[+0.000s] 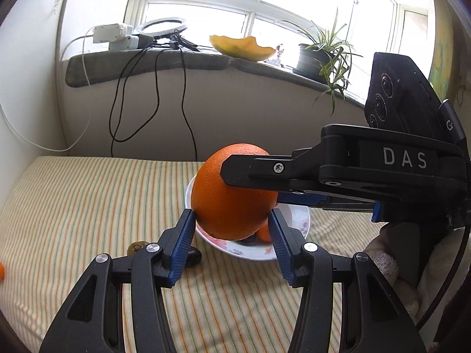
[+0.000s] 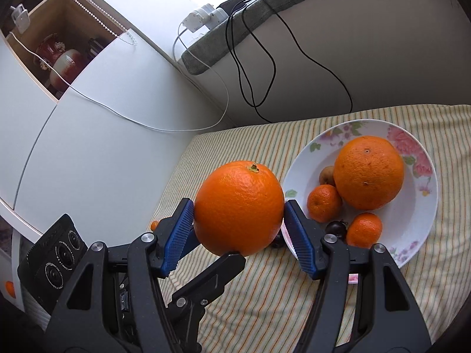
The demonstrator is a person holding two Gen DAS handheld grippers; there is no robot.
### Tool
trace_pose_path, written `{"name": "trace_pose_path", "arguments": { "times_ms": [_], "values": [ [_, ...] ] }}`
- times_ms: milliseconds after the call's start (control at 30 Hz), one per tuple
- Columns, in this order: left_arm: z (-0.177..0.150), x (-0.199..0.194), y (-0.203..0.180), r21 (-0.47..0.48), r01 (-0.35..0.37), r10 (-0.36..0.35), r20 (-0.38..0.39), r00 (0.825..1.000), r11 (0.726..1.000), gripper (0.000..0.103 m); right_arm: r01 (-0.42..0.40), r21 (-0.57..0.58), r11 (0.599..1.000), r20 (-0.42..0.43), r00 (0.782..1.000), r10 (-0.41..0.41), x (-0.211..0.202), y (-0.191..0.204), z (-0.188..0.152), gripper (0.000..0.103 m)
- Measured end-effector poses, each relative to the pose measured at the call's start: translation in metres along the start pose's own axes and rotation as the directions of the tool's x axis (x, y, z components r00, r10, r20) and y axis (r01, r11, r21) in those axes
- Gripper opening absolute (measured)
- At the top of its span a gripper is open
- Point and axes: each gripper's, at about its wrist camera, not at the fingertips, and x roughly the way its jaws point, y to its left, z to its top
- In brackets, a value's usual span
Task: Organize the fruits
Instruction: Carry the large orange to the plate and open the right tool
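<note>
A large orange (image 1: pixel 232 194) is held in the air above the striped cloth, gripped from two sides. My left gripper (image 1: pixel 231 226) is shut on it, its blue pads on the fruit's lower sides. My right gripper (image 2: pixel 239 220) is shut on the same orange (image 2: pixel 239 207), and its black finger (image 1: pixel 256 170) crosses the fruit in the left wrist view. A floral white plate (image 2: pixel 412 220) at the right holds another large orange (image 2: pixel 369 172), two mandarins (image 2: pixel 323 203), a brownish fruit and a dark fruit.
A dark fruit (image 1: pixel 192 257) and a small brown one (image 1: pixel 135 247) lie on the striped cloth (image 1: pixel 88 206) left of the plate. A small mandarin (image 1: pixel 1 270) sits at the far left edge. Cables hang from the windowsill (image 1: pixel 147 61); a white cabinet (image 2: pixel 88 147) stands left.
</note>
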Motion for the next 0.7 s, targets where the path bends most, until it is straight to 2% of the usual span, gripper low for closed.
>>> {"name": "trace_pose_path", "arguments": {
  "times_ms": [333,700],
  "values": [
    [-0.001,0.035,-0.060,0.055,0.089,-0.085,-0.066,0.994,0.995,0.050,0.053,0.114,0.992,0.050,0.997,-0.058,-0.047,-0.067,-0.005,0.066],
    [0.000,0.065,-0.074,0.055,0.119,-0.111,-0.130,0.985,0.991,0.050,0.073,0.175,0.982,0.043,0.996,-0.082,-0.055,-0.107,-0.004,0.066]
  ]
}}
